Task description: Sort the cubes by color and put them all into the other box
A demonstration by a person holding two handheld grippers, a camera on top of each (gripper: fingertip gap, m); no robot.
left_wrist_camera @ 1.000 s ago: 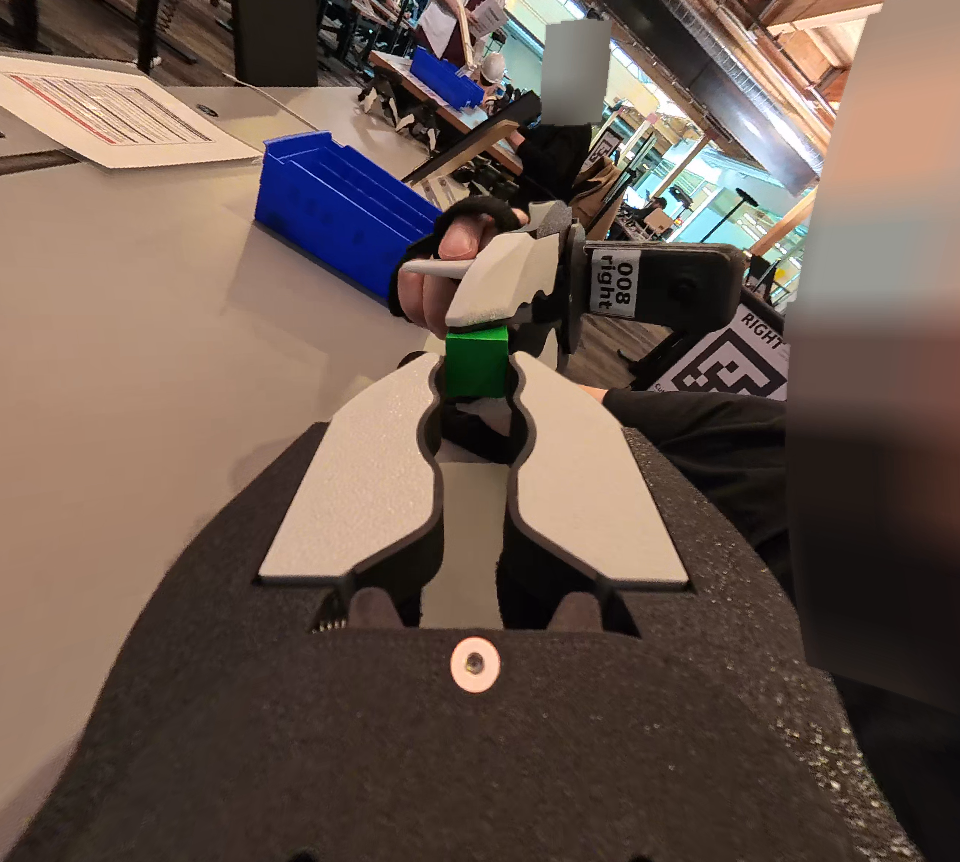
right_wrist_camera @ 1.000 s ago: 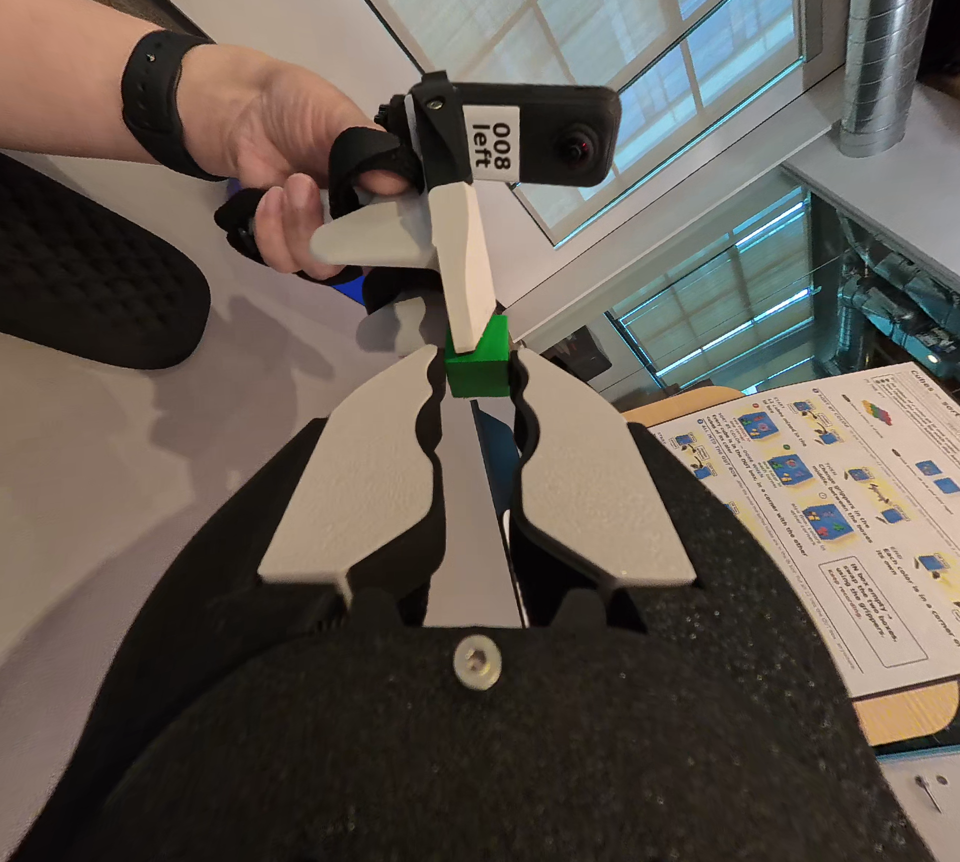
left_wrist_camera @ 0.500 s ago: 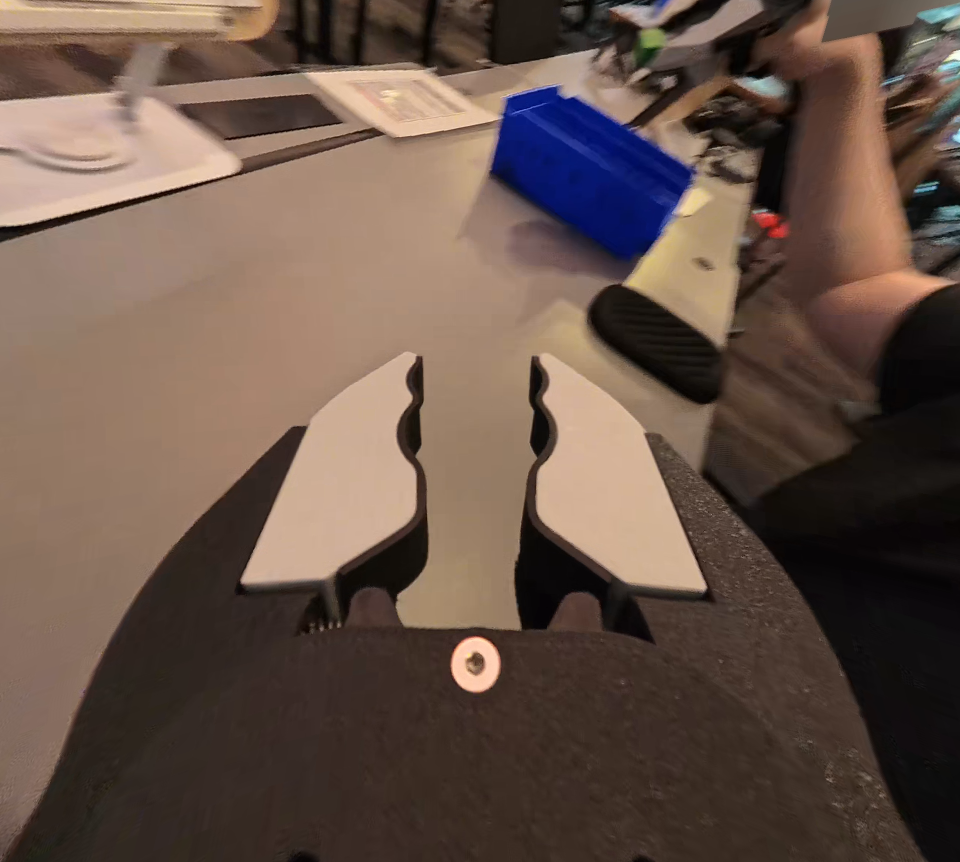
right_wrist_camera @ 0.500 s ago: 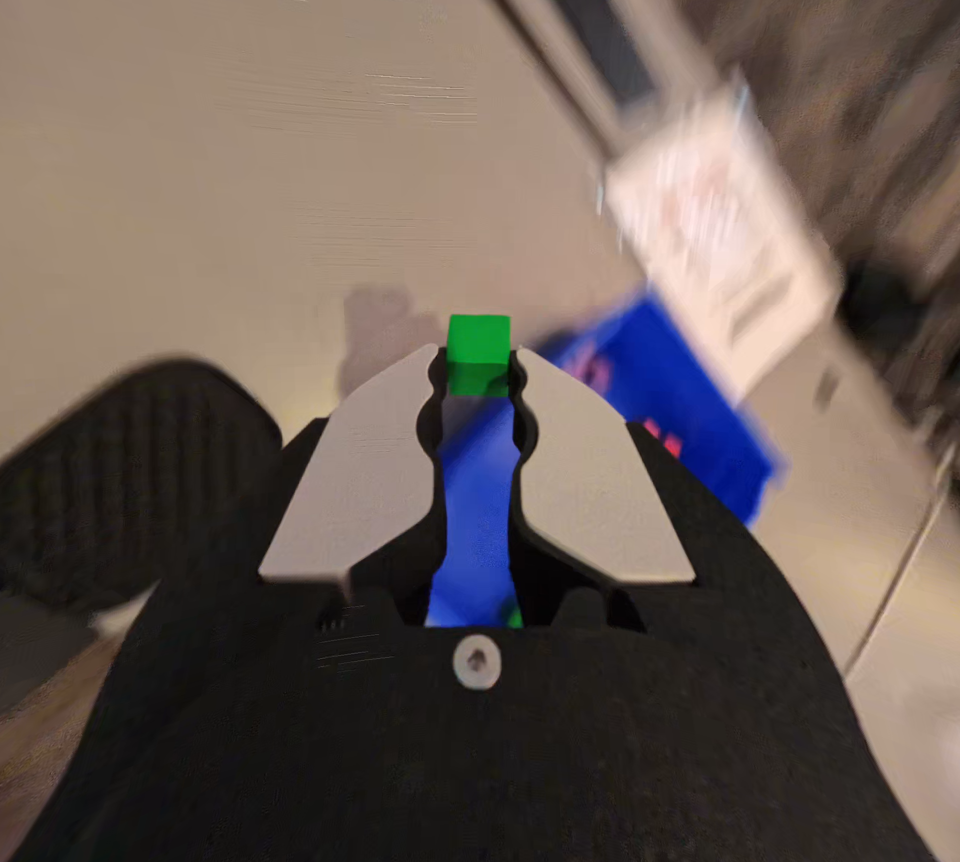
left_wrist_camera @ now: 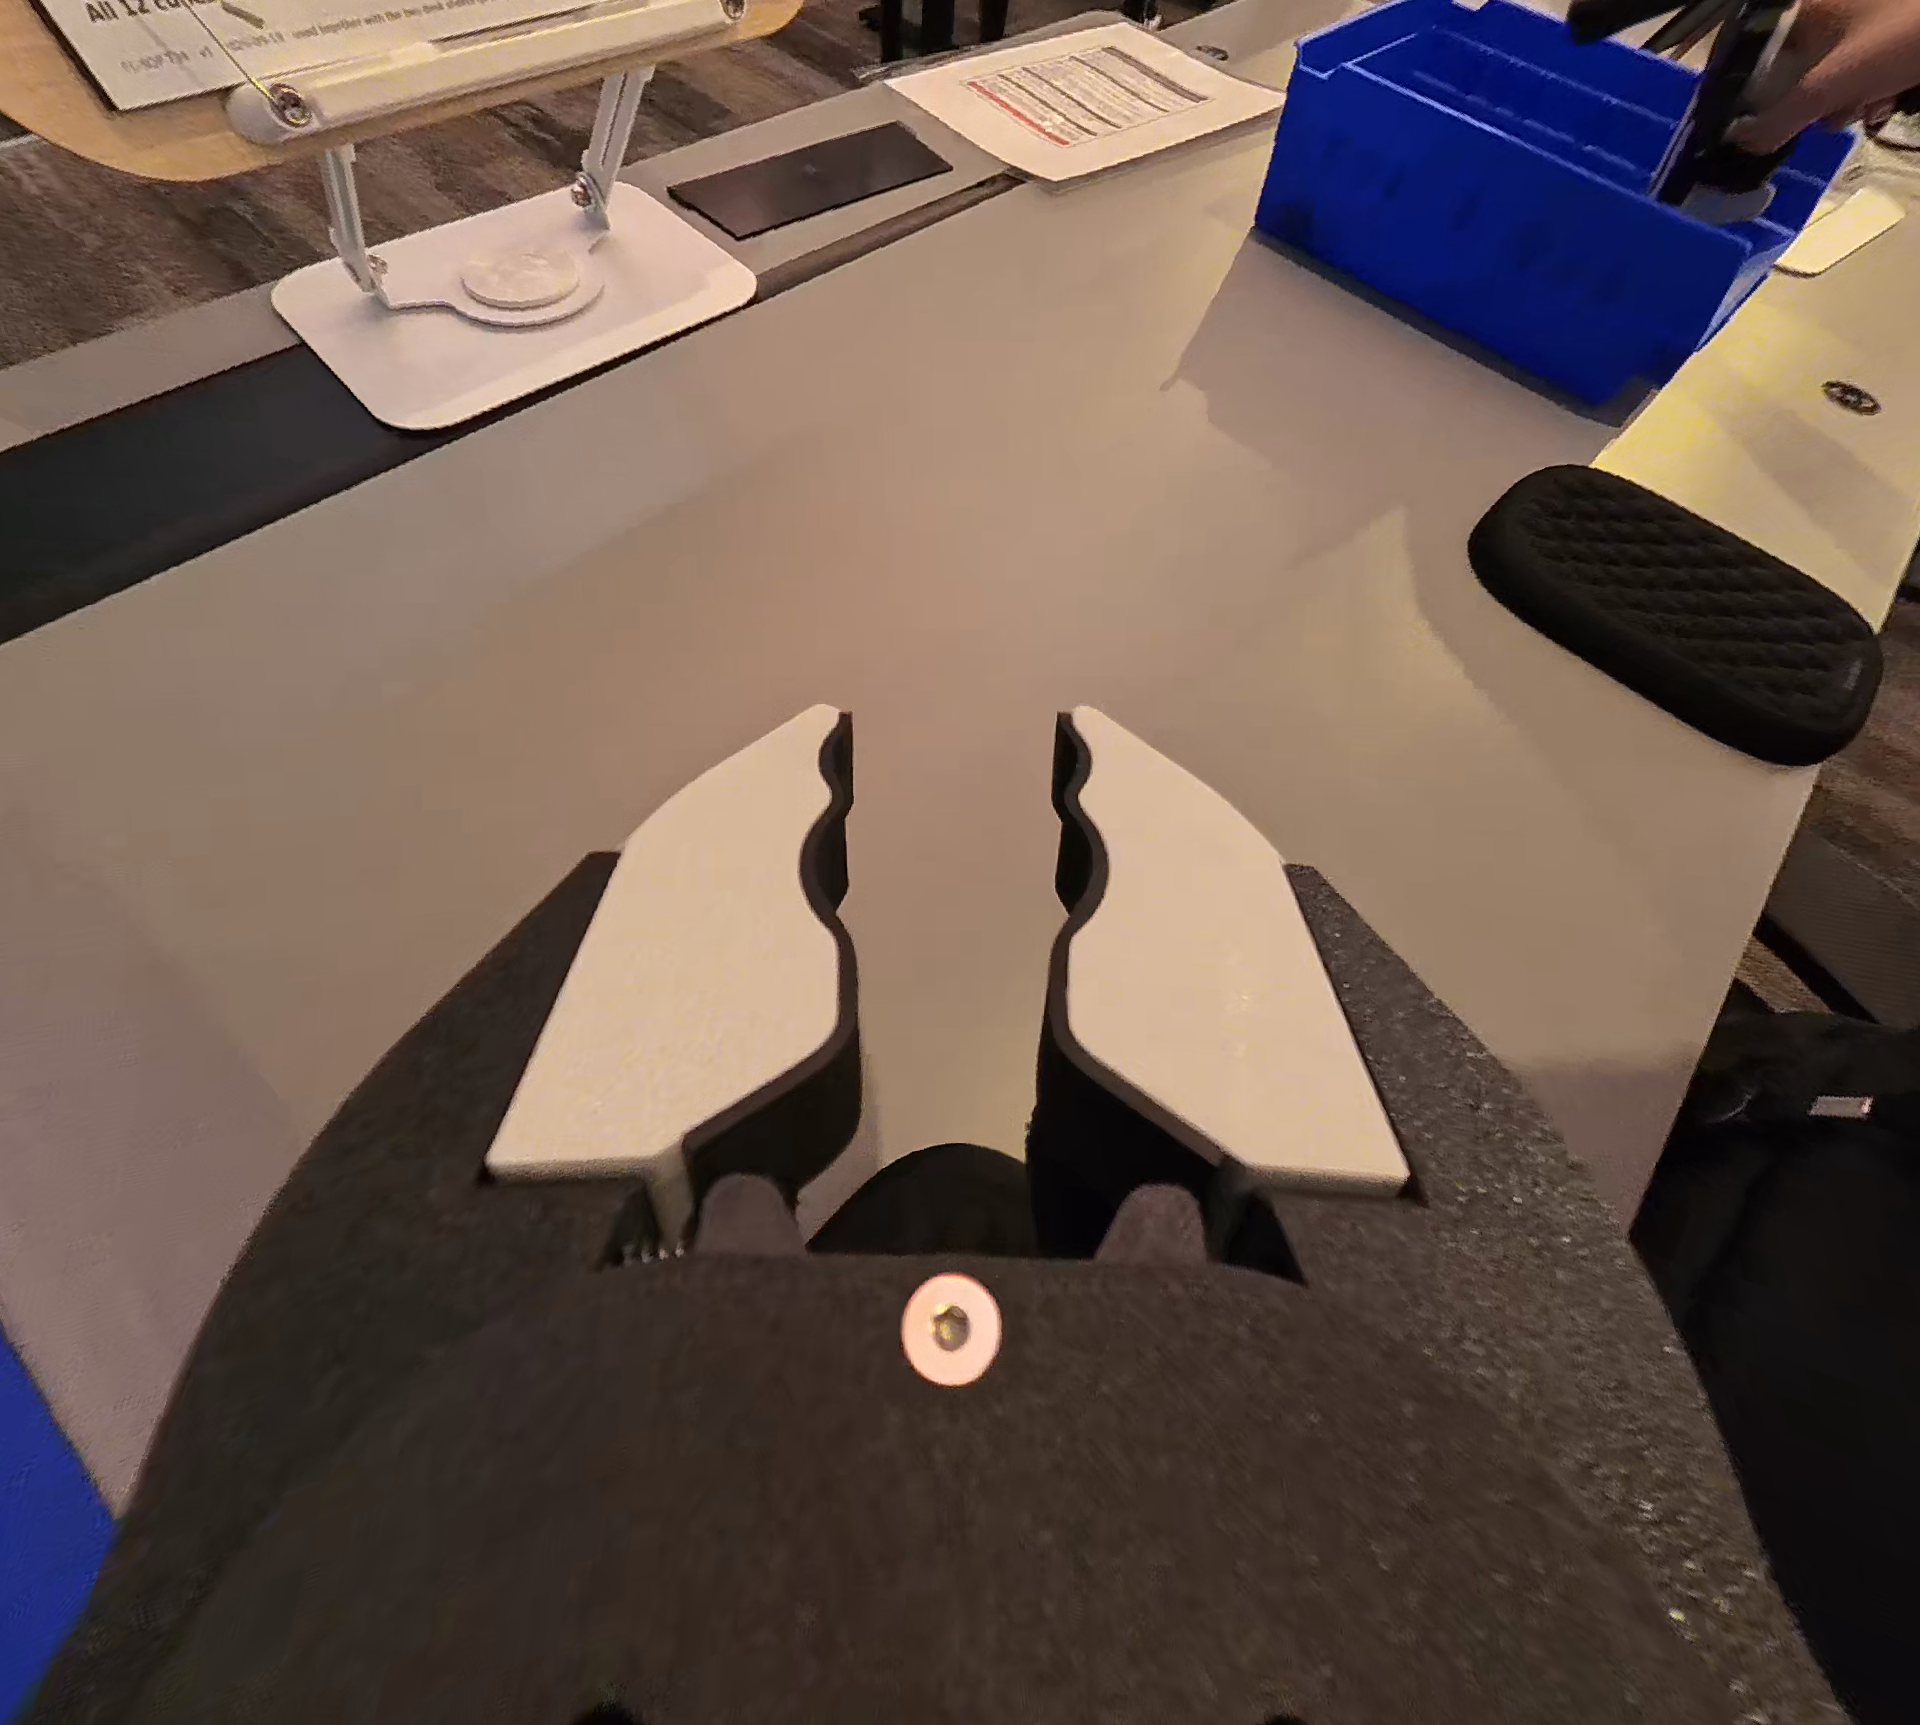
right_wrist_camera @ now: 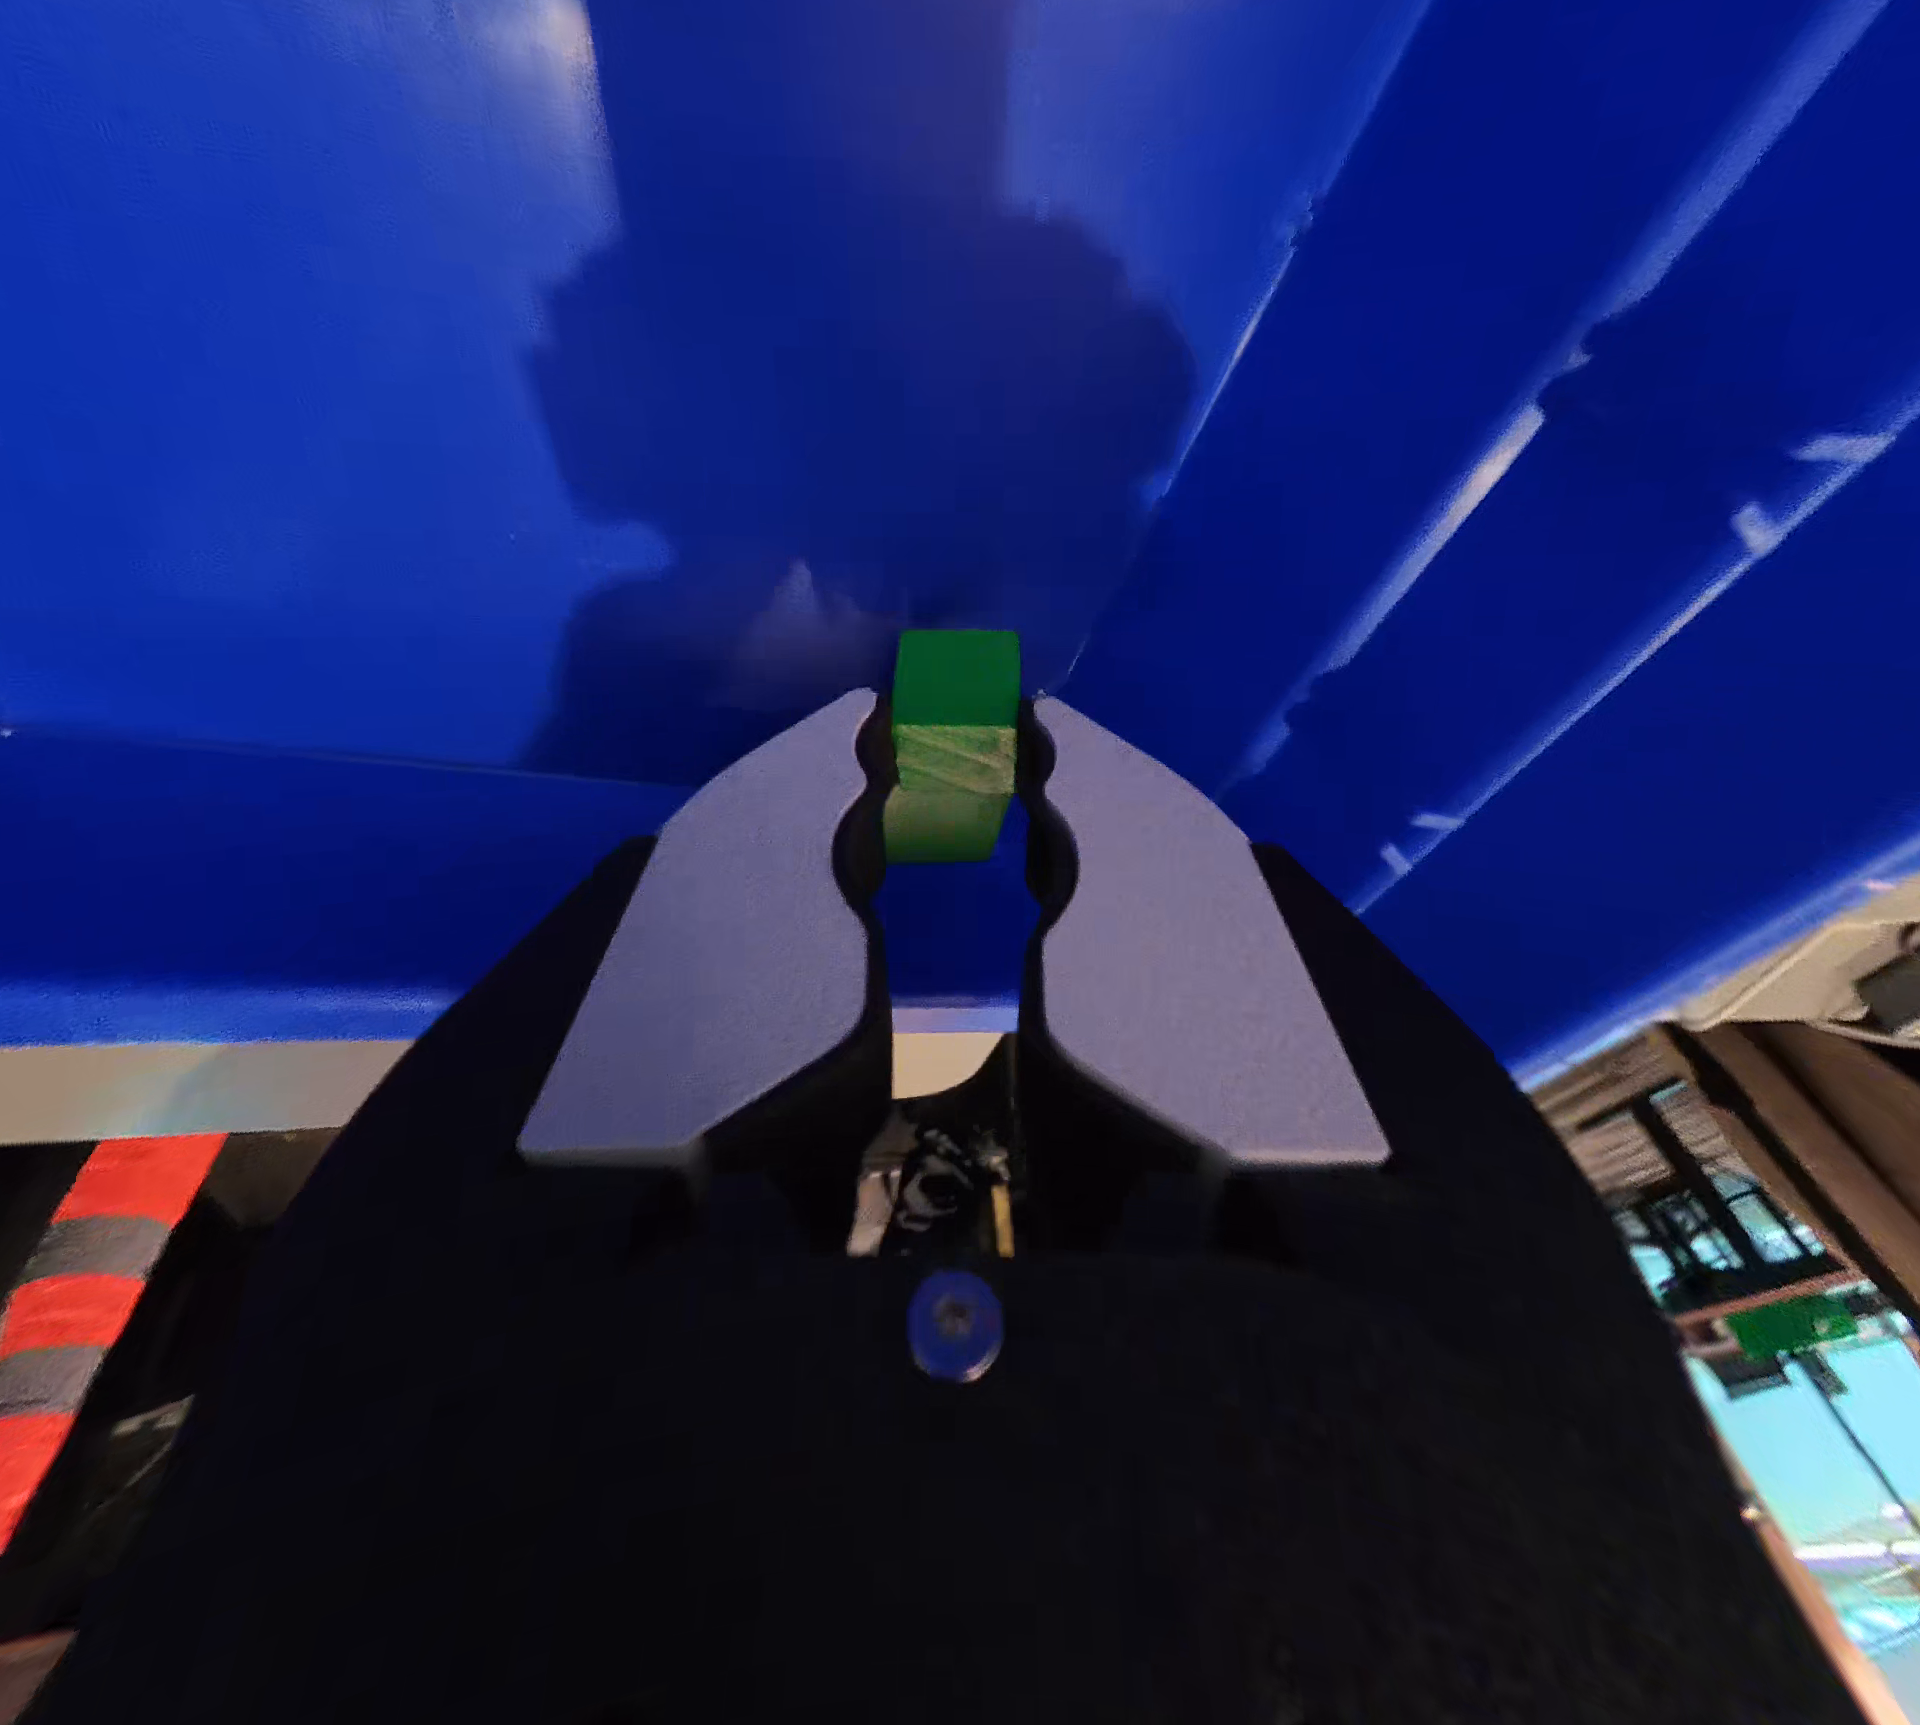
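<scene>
My right gripper is shut on a green cube and holds it low inside the blue box, close to a corner by the ribbed side wall. In the left wrist view the same blue box stands at the far right of the grey table, and the right gripper reaches down into its right end, held by a hand. My left gripper is open and empty above the bare table middle. I see no other cubes.
An instruction board on a white stand is at the far left. A paper sheet lies left of the box. A black padded rest sits at the table's right edge. A blue edge shows at lower left.
One second ago both grippers gripped the green cube in mid-air. The left gripper let go, opened and swung back over the table. The right gripper carried the cube down into the blue box.
</scene>
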